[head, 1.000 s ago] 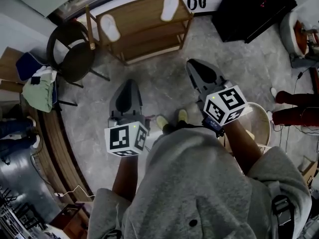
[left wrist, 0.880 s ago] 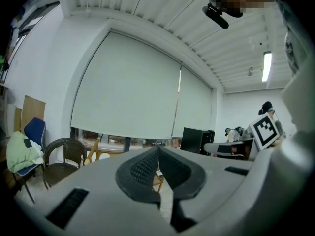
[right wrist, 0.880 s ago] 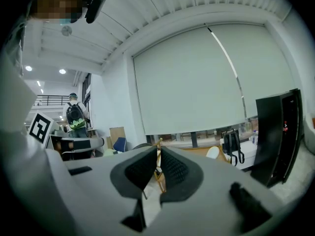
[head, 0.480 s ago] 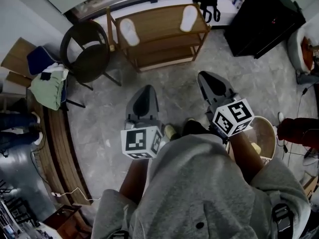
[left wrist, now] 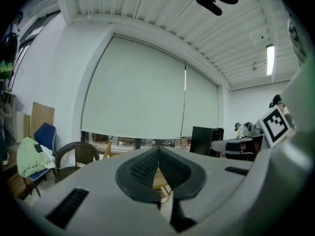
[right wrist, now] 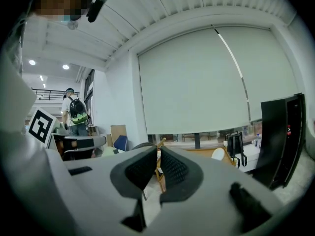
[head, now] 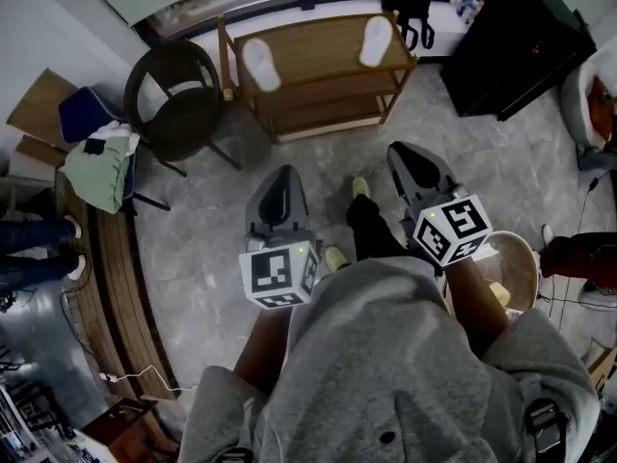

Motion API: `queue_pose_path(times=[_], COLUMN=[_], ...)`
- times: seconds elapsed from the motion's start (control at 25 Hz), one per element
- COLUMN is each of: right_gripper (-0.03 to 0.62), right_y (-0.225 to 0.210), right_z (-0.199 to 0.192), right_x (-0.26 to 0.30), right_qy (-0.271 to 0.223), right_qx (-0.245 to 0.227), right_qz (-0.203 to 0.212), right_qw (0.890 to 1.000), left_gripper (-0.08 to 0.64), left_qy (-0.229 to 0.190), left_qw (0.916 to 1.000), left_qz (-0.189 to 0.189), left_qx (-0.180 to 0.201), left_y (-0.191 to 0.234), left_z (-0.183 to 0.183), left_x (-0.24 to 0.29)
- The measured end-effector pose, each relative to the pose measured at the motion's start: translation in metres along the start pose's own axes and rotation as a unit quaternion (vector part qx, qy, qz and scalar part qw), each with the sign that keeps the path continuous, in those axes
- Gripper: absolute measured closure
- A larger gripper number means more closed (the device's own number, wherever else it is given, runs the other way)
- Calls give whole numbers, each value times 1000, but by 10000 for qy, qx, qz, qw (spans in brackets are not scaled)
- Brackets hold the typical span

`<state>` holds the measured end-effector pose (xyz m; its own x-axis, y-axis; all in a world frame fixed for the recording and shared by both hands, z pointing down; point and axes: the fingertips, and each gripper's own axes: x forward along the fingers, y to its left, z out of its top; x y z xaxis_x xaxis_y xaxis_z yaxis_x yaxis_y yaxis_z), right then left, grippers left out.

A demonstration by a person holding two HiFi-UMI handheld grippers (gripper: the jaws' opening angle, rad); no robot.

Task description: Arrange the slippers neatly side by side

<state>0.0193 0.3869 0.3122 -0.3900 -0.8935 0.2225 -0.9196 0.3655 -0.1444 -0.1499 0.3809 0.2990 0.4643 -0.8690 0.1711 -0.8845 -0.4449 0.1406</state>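
Jaws together on both sides: the ribbed pads of my left gripper meet at the tips with nothing between them, and my right gripper is likewise closed and empty. Both point across the grey stone floor toward the low wooden shelf unit, well apart from it.

Two white flat slippers lie on its top board, well apart from each other: the left-hand slipper near the left end, the right-hand slipper near the right end. Each lies ahead of the gripper on its own side, so my left is nearer the one and my right the other. Their long axes run roughly front to back across the board but splay, near ends leaning inward; the wide lens may exaggerate this.

From the left gripper view my pads cover the shelf except a sliver of wood, and no slipper shows. The right gripper view gives only a small white patch of the right-hand slipper. I cannot tell toe from heel on either.
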Motion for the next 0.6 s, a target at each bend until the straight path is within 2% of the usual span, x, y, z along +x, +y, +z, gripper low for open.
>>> queue_pose_path(times=[0.2,0.6], right_gripper=[552,552], right_y=[-8,-47], right_z=[-3,0], right_x=[10,43], right_qy=[35,73], right_qx=[5,106], right_qz=[-211,-398], right_qw=[9998,9991], left_gripper=[545,545], left_qy=[77,109], left_qw=[9994,9991], left_qz=[342,403], left_qx=[62,43], left_y=[18,32], left_z=[-3,-2], left_x=[7,51])
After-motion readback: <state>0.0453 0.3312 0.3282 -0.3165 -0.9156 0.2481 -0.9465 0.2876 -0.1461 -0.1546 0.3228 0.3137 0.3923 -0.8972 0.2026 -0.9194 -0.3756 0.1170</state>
